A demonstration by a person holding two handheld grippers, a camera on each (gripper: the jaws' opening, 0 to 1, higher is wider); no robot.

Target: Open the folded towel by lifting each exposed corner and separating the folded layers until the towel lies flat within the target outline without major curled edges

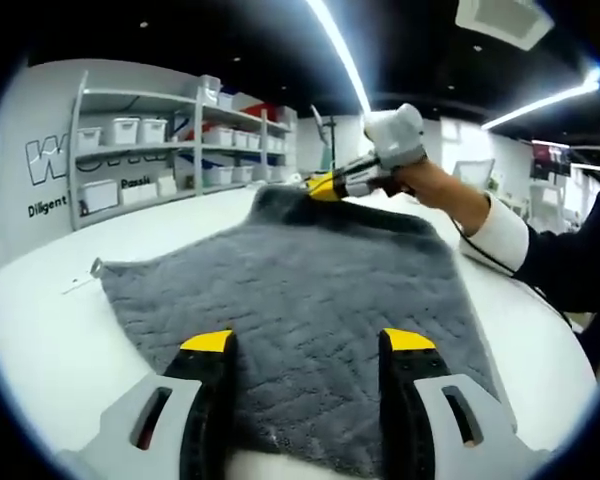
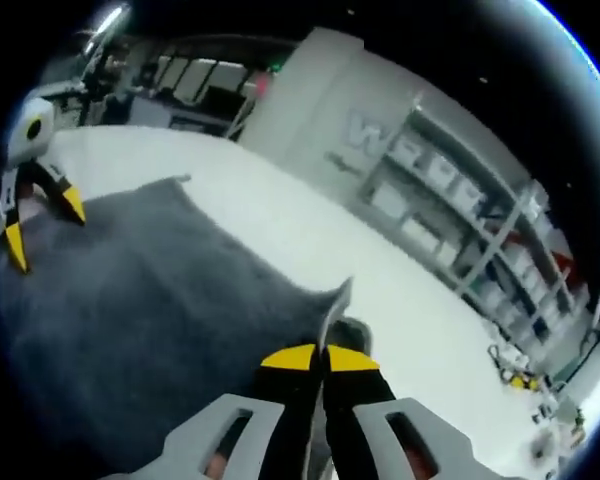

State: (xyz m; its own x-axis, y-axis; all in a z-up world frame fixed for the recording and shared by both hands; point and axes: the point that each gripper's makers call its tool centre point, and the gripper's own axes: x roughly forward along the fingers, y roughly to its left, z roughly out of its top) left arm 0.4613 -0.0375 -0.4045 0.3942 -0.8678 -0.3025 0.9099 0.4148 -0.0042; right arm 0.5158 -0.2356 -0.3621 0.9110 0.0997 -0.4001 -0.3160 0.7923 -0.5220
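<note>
A grey quilted towel [image 1: 300, 270] lies spread on the white table [image 1: 40, 330]. My left gripper [image 1: 308, 345] stands open at the towel's near edge, its yellow-tipped jaws apart over the cloth with nothing between them. At the far corner, my right gripper [image 1: 325, 185], held by a hand, pinches the towel and lifts that corner a little. In the right gripper view, my right gripper [image 2: 320, 358] is shut on the towel [image 2: 150, 300], whose corner stands up just past the tips. The left gripper [image 2: 30, 210] shows open at the far left.
Metal shelves [image 1: 170, 140] with white bins stand behind the table. The shelving [image 2: 450, 210] also lines the wall in the right gripper view. A person's dark sleeve with a white cuff [image 1: 505, 235] reaches in from the right. Bare white tabletop [image 2: 280, 210] surrounds the towel.
</note>
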